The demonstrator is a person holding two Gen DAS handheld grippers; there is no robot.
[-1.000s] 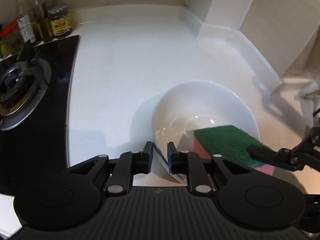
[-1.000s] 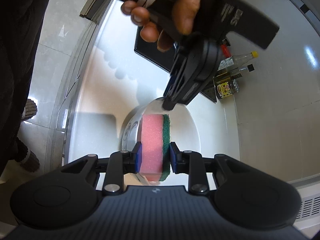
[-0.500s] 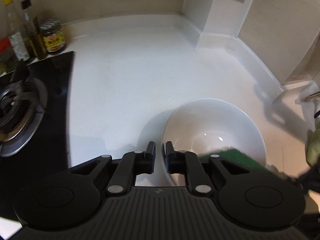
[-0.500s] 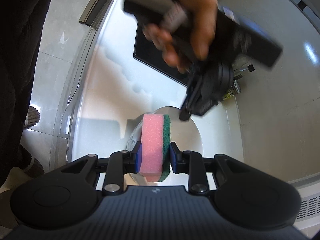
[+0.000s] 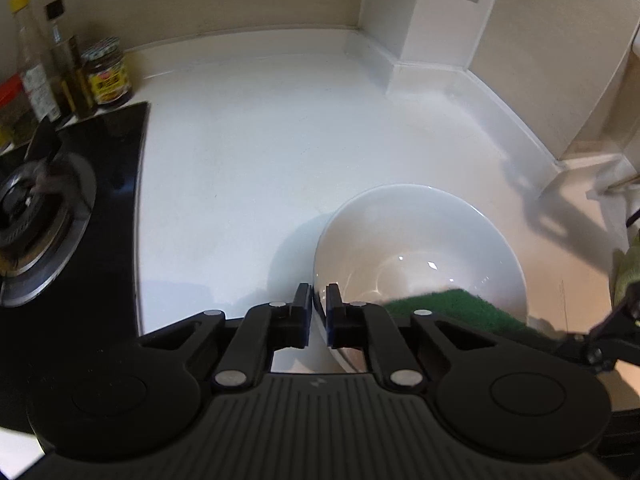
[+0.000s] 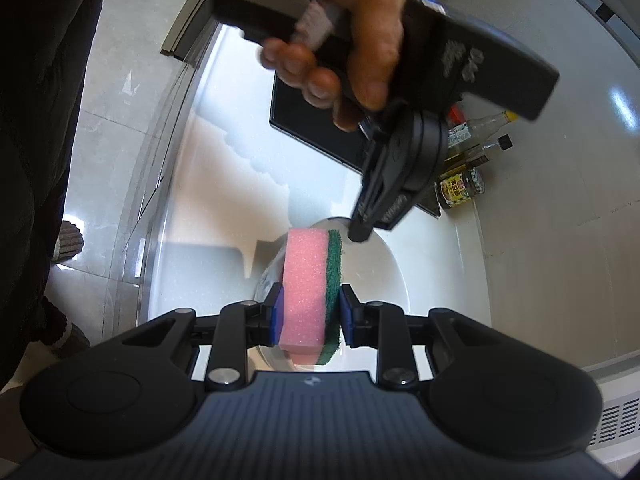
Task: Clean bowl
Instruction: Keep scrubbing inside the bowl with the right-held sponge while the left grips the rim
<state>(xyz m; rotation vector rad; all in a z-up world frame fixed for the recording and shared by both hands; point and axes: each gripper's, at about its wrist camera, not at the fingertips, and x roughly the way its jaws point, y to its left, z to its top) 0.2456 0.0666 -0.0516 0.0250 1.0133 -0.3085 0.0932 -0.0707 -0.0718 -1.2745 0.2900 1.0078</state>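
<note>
A white bowl stands on the white counter, and its near rim runs between the pads of my left gripper, whose jaws are closing tight on it. In the right wrist view the same left gripper, held by a hand, comes down onto the far rim of the bowl. My right gripper is shut on a pink sponge with a green scouring side, held on edge over the bowl's near side. The sponge's green face shows at the bowl's near right rim.
A black hob with a gas burner lies left of the bowl. Oil bottles and a jar stand at the back left. Walls and a boxed column bound the counter behind and to the right. A person in dark clothes stands at the counter's front.
The left gripper's jaws have narrowed onto the bowl's rim, and it has shifted a little along the edge. The sponge sits nearer the bowl's near rim, still held by the right gripper.
</note>
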